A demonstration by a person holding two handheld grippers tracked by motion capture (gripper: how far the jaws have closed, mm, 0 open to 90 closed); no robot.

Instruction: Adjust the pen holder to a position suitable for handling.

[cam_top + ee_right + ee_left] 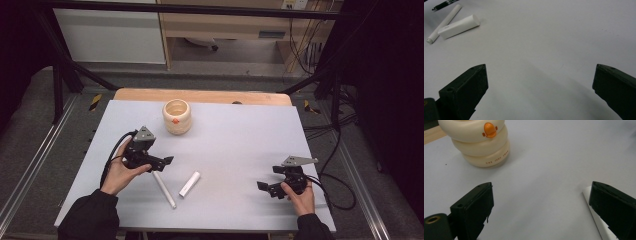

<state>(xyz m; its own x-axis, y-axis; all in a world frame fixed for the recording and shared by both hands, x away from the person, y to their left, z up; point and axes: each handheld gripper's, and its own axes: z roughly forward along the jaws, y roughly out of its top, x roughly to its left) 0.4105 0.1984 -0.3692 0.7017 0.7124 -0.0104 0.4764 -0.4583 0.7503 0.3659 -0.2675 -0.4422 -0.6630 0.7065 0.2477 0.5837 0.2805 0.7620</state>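
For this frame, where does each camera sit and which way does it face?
High view: above the person's side, looking forward and down on the pale grey table; both forearms, left gripper and right gripper show.
Left gripper view: rides the left gripper, faces the cream ringed duck-face cup; its black jaws stand apart.
Right gripper view: rides the right gripper, faces across bare table toward the long white pen and short white cap-like tube; jaws apart.
Shared: high and right gripper views both show pen and tube.

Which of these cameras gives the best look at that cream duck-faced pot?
The left gripper view: the pot is close, with its orange beak and lettering clear. The high view shows it small, near the table's far edge.
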